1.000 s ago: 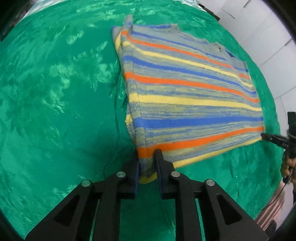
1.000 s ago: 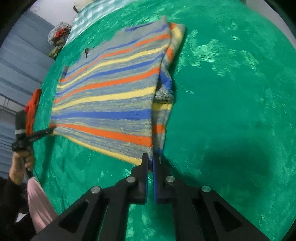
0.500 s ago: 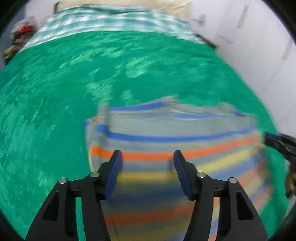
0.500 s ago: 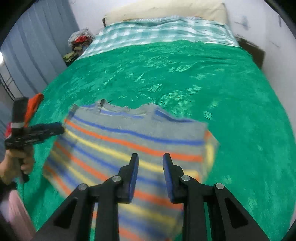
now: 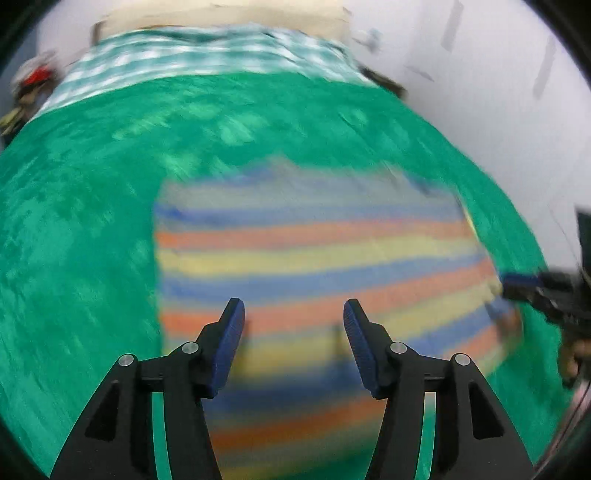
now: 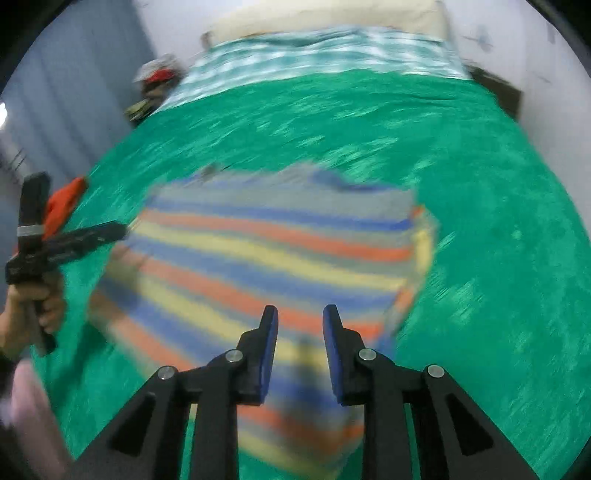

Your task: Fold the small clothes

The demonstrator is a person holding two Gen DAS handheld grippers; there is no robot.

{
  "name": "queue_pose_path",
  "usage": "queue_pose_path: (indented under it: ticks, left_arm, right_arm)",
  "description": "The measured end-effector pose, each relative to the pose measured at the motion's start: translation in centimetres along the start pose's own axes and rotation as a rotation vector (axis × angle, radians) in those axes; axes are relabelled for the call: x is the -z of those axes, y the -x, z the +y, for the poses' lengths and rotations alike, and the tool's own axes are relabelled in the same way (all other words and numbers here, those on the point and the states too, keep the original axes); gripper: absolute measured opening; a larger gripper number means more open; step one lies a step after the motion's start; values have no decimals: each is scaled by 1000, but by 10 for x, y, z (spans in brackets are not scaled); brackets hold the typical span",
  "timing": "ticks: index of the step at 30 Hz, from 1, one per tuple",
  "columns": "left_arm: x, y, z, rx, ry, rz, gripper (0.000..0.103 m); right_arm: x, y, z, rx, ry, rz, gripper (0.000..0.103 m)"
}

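While a striped sweater (image 5: 310, 266) lies folded and flat on a green blanket (image 5: 74, 221), both grippers hang above it with nothing between their jaws. Ahead of and beneath the left gripper (image 5: 293, 314), the sweater fills the middle of the view; its jaws have just been opening and stand spread wide. Seen from the right gripper (image 6: 300, 317), the sweater (image 6: 266, 258) reaches under the jaws, which opened a moment ago and are parted by a narrow gap. Off to the left of these jaws a hand (image 6: 33, 310) grips the other tool's handle, its tips just beside the sweater's edge. Far beyond the jaws, past the blanket (image 6: 498, 258), a checked sheet (image 6: 314, 55) and a pale pillow (image 6: 325, 14) cover the head of the bed. Both views are blurred.
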State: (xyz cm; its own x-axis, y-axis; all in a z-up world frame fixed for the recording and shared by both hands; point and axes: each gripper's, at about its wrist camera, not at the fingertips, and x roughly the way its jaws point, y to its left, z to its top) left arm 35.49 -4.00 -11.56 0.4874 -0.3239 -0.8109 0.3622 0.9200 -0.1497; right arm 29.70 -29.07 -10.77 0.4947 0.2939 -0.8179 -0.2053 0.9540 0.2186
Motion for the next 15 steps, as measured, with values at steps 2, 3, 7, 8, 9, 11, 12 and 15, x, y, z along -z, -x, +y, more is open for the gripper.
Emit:
queue_pose_path:
  ticks: [2, 3, 7, 8, 9, 11, 12, 15]
  left_arm:
    - [32, -14, -9, -70, -54, 97, 53]
    - [48, -17, -7, -116, -68, 122, 53]
    - [68, 14, 2, -183, -43, 105, 53]
    - [67, 22, 1, -191, -20, 113, 51]
    - [68, 32, -3, -198, 4, 104, 53]
    - [79, 54, -13, -182, 53, 52, 83]
    - [85, 60, -20, -189, 68, 31, 91]
    - [109, 63, -37, -207, 80, 20, 96]
  right_arm:
    - [27, -11, 10, 4, 17, 63, 29]
    - [38, -18, 9, 29, 20, 100, 29]
    - [85, -5, -5, 77, -44, 99, 28]
    - [88, 1, -6, 74, -60, 103, 28]
    - [89, 8, -4, 97, -69, 104, 30]
    - [90, 23, 7, 150, -68, 77, 33]
    - [98, 35, 13, 126, -73, 36, 43]
    - [119, 61, 29, 125, -125, -58, 63]
